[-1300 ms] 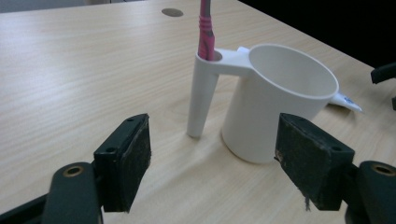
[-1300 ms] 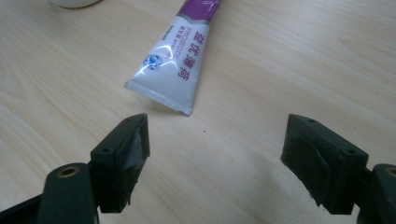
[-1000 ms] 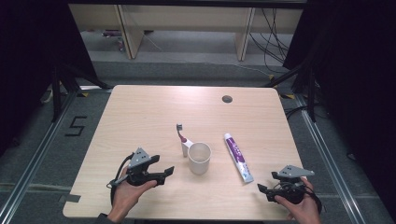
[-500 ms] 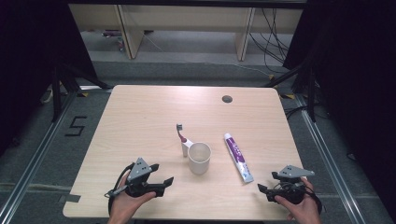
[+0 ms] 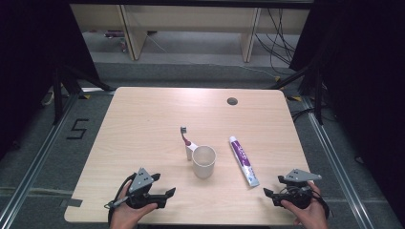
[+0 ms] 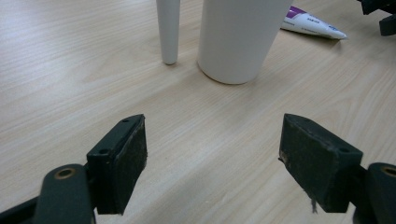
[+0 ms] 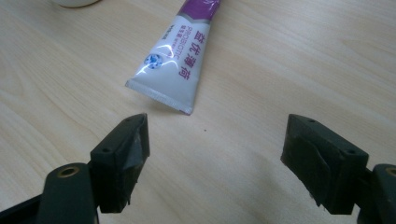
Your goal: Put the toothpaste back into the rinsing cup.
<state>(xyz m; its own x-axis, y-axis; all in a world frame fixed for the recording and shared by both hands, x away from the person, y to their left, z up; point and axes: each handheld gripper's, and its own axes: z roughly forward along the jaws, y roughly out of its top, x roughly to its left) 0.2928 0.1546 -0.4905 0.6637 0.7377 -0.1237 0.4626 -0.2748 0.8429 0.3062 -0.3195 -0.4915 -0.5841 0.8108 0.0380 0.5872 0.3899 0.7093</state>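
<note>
Worktop (image 5: 143, 124): pale wood, a dark round grommet hole (image 5: 232, 101) near the far edge, everything else gathered toward the near half.

Cup (image 5: 204, 161): white, upright, just short of the centre on the near side; from the left gripper view it stands straight ahead of the jaws, a bare strip of wood between.

Toothpaste tube (image 5: 243, 153): white and purple, lying flat to the right of the cup, long axis running from far to near and slanting slightly toward the right edge, flat crimped end nearest the person.

Toothbrush (image 5: 186, 142): lying just left of the cup and behind it, handle end close beside the cup, head pointing to the far edge.

Left gripper (image 5: 165, 195): by the near edge, left of centre, jaws spread wide and nothing between them, aimed at the cup.

Right gripper (image 5: 268, 194): by the near right corner, jaws likewise parted and empty.

Key relation: here's the one to watch, the tube's crimped end (image 7: 161, 95) sits just ahead of the right gripper and a shade toward its left jaw, so the right hand looks the nearer for the tube, the left for the cup and brush.
</note>
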